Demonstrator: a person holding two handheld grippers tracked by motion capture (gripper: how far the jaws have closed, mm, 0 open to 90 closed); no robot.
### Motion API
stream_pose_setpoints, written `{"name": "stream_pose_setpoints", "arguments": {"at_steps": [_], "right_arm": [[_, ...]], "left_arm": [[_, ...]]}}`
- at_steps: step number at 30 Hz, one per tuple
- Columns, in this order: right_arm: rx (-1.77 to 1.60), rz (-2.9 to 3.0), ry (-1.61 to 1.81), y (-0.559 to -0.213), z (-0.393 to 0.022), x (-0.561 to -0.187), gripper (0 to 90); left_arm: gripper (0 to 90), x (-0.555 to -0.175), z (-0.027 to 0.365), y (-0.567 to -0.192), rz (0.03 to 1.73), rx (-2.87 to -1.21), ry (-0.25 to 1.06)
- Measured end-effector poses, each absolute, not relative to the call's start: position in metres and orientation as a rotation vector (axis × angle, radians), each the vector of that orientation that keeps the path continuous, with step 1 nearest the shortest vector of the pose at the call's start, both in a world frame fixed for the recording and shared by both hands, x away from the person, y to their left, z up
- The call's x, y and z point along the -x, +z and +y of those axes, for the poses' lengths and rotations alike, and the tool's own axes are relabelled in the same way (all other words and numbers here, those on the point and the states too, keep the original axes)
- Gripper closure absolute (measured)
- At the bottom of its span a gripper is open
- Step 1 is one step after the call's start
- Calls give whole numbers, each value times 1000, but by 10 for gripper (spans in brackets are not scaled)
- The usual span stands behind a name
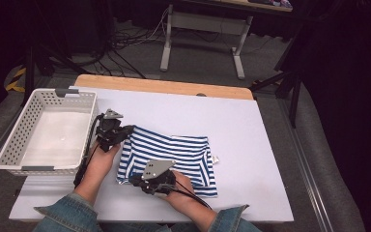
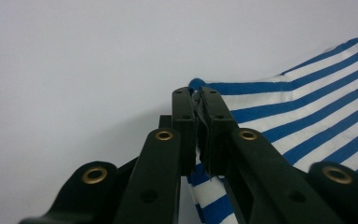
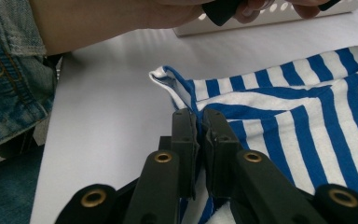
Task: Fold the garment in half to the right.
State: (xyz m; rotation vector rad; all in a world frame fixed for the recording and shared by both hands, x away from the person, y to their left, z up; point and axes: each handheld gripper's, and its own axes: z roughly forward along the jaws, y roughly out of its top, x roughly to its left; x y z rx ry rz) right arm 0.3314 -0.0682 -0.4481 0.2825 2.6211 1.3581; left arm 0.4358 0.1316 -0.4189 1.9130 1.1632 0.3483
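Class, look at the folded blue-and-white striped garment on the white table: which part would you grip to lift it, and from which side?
Probably the striped garment is best gripped at its two left corners, coming in from its left edge, the basket side. It lies flat and folded, so only edges offer a pinchable lip. The left hand-held gripper and right hand-held gripper are shut there.

Two grippers: left gripper point(image 1: 125, 129), right gripper point(image 1: 131, 180); one striped shirt point(image 1: 174, 157); one basket point(image 1: 14, 140).
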Motion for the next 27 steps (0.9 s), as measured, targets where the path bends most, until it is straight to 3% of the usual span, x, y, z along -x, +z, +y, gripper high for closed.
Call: {"name": "stream_pose_setpoints", "arguments": {"at_steps": [27], "right_arm": [[-425, 2437, 1468, -404, -144, -324, 843]], "left_arm": [[855, -444, 72, -382, 1016, -1873, 326]]}}
